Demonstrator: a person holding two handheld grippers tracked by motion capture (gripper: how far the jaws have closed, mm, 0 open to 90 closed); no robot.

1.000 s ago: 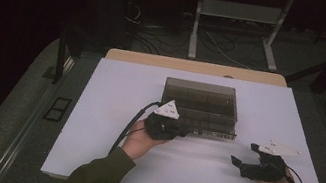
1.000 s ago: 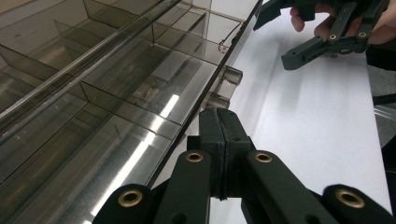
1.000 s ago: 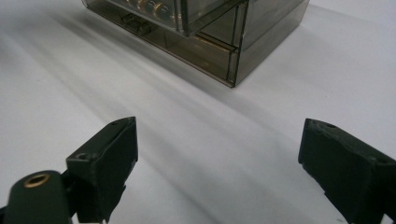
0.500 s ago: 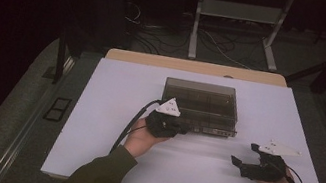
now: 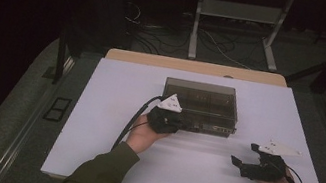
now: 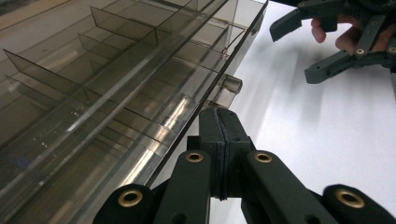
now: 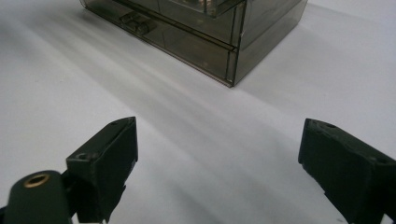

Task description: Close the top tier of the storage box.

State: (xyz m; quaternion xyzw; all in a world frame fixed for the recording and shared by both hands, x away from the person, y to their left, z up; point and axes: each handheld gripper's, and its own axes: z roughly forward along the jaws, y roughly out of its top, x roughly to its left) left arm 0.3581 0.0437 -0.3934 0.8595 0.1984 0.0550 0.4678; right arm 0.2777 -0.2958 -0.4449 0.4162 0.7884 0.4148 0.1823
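- Smoked clear plastic organizer box (image 5: 200, 104) sitting on the white tabletop (image 5: 116, 83), toward the far middle, lid down over rows of small divided compartments.
- Left gripper (image 5: 166, 120) at the box's near-left front edge, fingers (image 6: 219, 140) pressed together with nothing visibly between them, tips just below the lid lip and beside a small latch tab (image 6: 227, 88) on the front.
- Right gripper (image 5: 252, 163) resting on the tabletop well to the near right of the box, apart from it, fingers (image 7: 109, 158) spread wide on nothing, aimed toward the box's front corner.
- Likely handling: rigid, thin-walled, light; compartments look empty, so probably prone to sliding across the smooth tabletop under a one-sided push.
- Surface glossy and slick; little purchase for fingers on flat walls or on the lid top.
- Best holds, judging from here: the protruding latch tabs along the front, or the overhanging lid lip just above them.
- Thin dividers and hinge likely brittle; gentle, even prying advisable, not a hard pinch.
- Steadying with the right gripper against the box's near-right corner probably needed while the left works the latch, otherwise a risk of the whole box tipping or skating away.
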